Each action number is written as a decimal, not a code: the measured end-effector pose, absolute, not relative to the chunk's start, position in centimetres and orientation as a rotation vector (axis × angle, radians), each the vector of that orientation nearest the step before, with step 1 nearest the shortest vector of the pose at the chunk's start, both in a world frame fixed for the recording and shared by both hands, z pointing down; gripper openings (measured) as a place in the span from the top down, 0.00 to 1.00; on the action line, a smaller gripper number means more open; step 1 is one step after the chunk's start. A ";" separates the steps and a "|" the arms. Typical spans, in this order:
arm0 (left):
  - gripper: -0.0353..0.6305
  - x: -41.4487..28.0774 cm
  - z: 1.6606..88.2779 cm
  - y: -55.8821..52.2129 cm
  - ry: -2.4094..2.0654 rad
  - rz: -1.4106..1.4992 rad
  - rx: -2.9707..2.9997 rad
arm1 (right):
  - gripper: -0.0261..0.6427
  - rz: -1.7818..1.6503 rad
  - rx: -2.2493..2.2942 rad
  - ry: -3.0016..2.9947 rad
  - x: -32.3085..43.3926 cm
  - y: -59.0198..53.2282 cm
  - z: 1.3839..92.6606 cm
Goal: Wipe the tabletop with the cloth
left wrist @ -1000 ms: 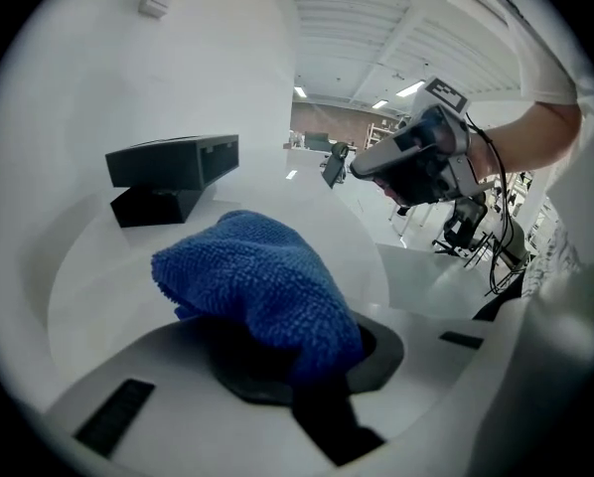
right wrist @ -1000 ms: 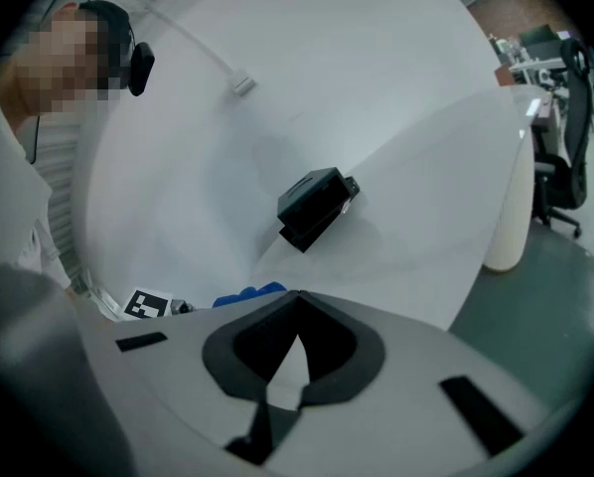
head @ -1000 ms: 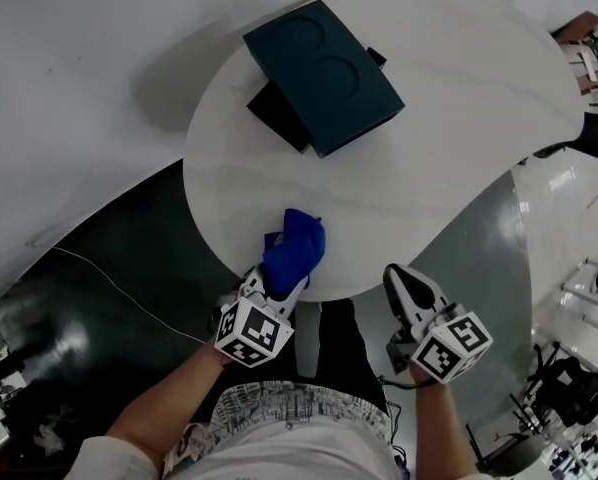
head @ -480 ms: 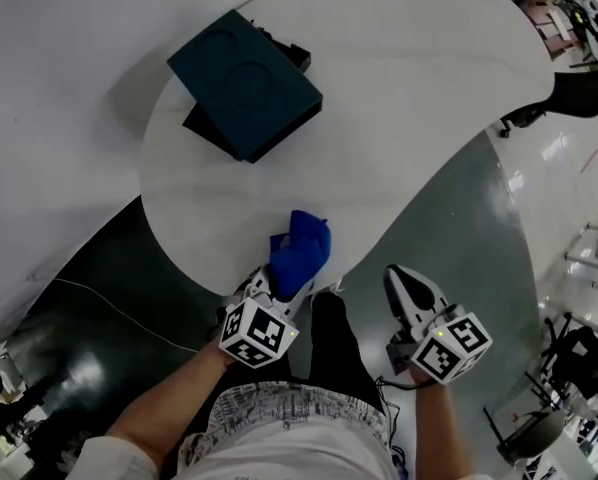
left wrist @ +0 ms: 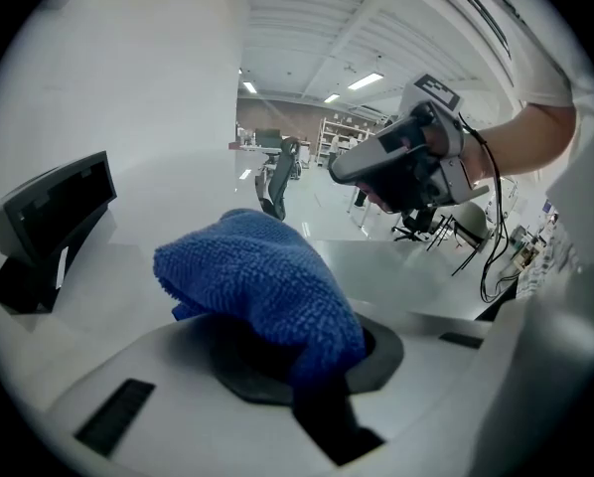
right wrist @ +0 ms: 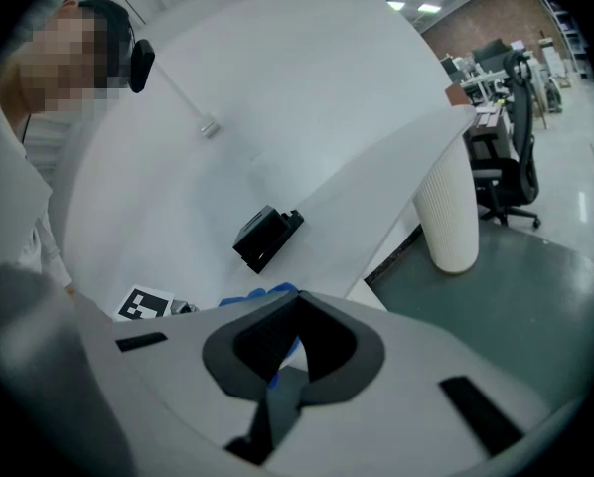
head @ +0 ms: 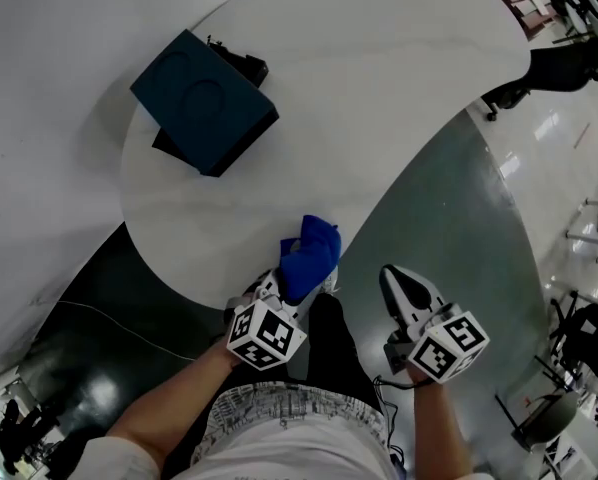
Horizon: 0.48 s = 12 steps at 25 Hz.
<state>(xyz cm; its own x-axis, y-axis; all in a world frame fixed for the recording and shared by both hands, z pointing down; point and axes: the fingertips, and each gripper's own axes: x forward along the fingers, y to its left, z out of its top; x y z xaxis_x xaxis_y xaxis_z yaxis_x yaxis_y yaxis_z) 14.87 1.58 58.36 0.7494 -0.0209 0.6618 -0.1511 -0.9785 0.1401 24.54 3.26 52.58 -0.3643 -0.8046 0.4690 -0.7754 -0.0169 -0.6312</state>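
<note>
A blue fluffy cloth [head: 310,252] lies bunched at the near edge of the white round tabletop [head: 379,108]. My left gripper [head: 295,280] is shut on the cloth, whose near end hides the fingertips. In the left gripper view the cloth [left wrist: 262,276] bulges up from between the jaws of that gripper [left wrist: 312,371]. My right gripper [head: 393,278] hangs to the right, off the table and over the grey floor. It is shut with nothing in it. From the right gripper view [right wrist: 277,386] a bit of the cloth [right wrist: 257,294] shows behind the jaws.
A dark blue box [head: 201,100] on a black base stands at the table's far left, also seen as a dark box [right wrist: 267,235] in the right gripper view. A white ribbed pedestal [right wrist: 452,207] stands on the floor. Office chairs [head: 559,63] are beyond the table.
My left gripper has carried the cloth rightwards along the table's near edge, farther from the dark box. The head view has swung with it. The right gripper has held its place.
</note>
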 end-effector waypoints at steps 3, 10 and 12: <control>0.84 15.5 58.1 1.8 -0.108 1.034 2.760 | 0.95 -1.349 -1.762 2.168 25.2 3.1 52.4; 0.84 16.2 56.2 -0.3 -0.139 0.941 2.785 | 0.95 -1.323 -1.770 2.171 25.4 1.7 51.6; 0.84 16.1 55.2 -1.4 -0.164 0.912 2.799 | 0.95 -1.312 -1.766 2.179 25.1 1.1 51.2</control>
